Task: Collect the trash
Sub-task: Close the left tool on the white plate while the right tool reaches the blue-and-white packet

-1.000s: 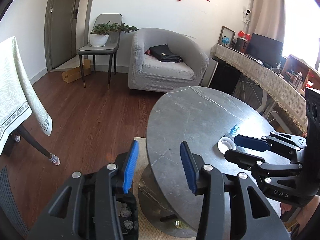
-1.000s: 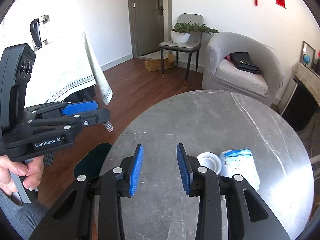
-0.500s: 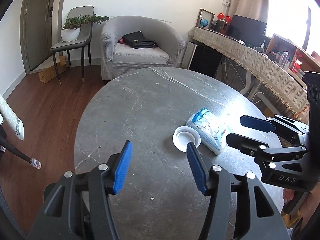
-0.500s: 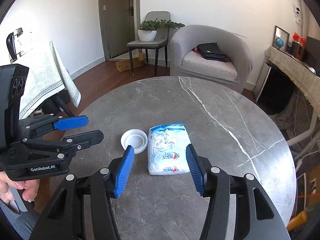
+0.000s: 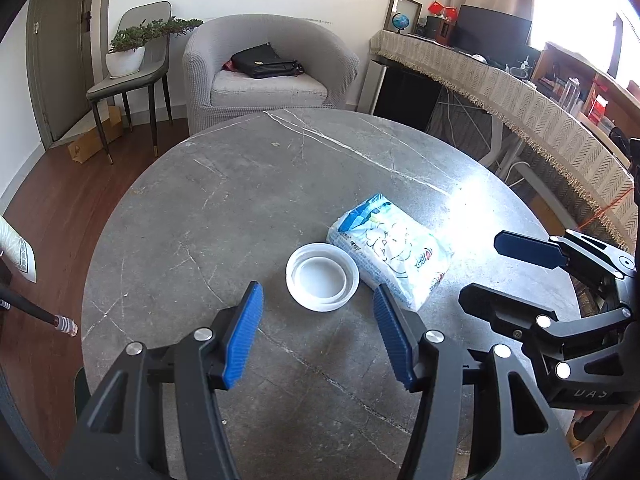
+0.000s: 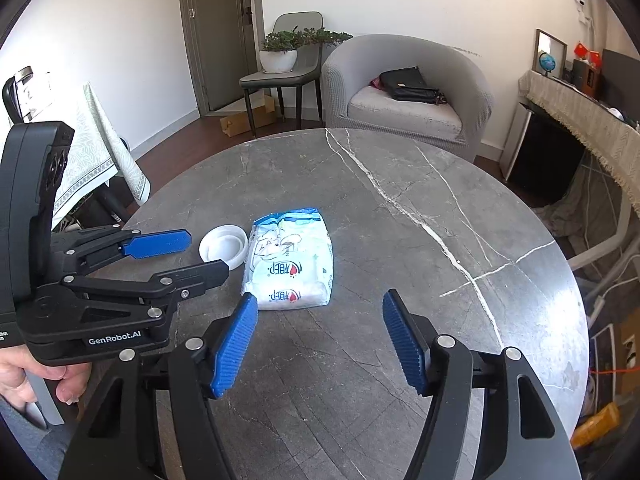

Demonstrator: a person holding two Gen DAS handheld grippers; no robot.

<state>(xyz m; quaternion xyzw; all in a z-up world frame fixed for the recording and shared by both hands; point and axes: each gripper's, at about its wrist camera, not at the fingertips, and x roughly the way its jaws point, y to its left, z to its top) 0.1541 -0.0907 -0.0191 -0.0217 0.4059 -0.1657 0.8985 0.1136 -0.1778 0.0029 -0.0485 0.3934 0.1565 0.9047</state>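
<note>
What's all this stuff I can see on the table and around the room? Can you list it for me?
Table: one, round, grey marble top, in the foreground.
Lid: one, white, round, on the table beside the pack.
Tissue pack: one, white and blue, flat on the table.
Armchair: one, grey, behind the table.
Bag: one, black, on the armchair seat.
Chair: one, grey, by the door.
Potted plant: one, green in a white pot, on the chair.
Cardboard box: one, brown, on the floor.
Left gripper: black, blue fingers apart, nothing between, near the lid.
Right gripper: same, its fingers just opened wider, near the pack.
</note>
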